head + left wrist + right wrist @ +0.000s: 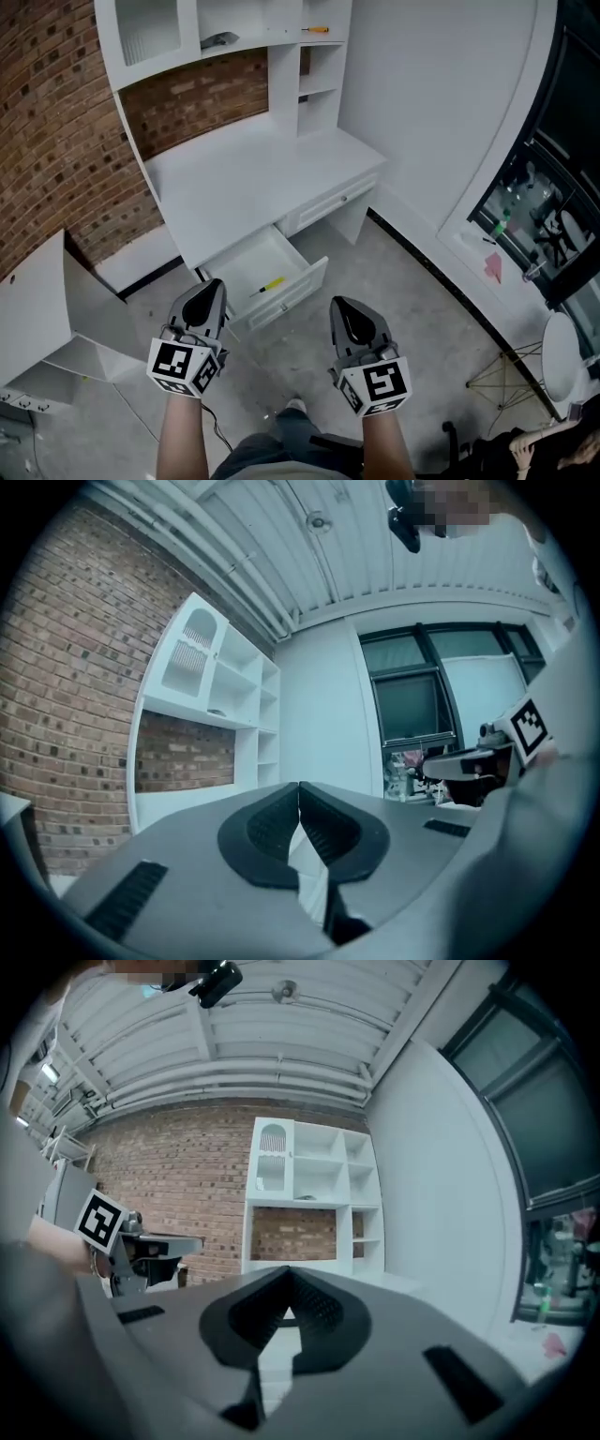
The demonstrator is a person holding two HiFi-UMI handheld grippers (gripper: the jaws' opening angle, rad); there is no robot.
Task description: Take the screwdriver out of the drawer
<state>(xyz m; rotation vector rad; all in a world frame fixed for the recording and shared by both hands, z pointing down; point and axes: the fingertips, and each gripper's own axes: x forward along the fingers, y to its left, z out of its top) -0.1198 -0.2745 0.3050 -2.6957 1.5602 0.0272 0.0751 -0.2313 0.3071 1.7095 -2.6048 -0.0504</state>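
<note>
A yellow-handled screwdriver point(271, 284) lies inside the open white drawer point(302, 284), which is pulled out from under the white desk point(253, 178). Both grippers hang over the floor in front of the drawer and touch nothing. The left gripper point(214, 284) sits just left of the drawer's near corner, its jaws shut and empty. To the right of the drawer front is the right gripper point(339, 305), likewise shut and empty. In the left gripper view the left gripper point(299, 786) has its pads together, and in the right gripper view the right gripper point(288, 1269) shows its tips meeting. Neither gripper view shows the screwdriver.
A second, shut drawer point(336, 202) sits to the right of the open one. The hutch's top shelf holds an orange-handled screwdriver point(316, 30) and a grey object point(218, 40). White panels point(47, 309) lean at the left by the brick wall. My shoe point(295, 406) is on the floor.
</note>
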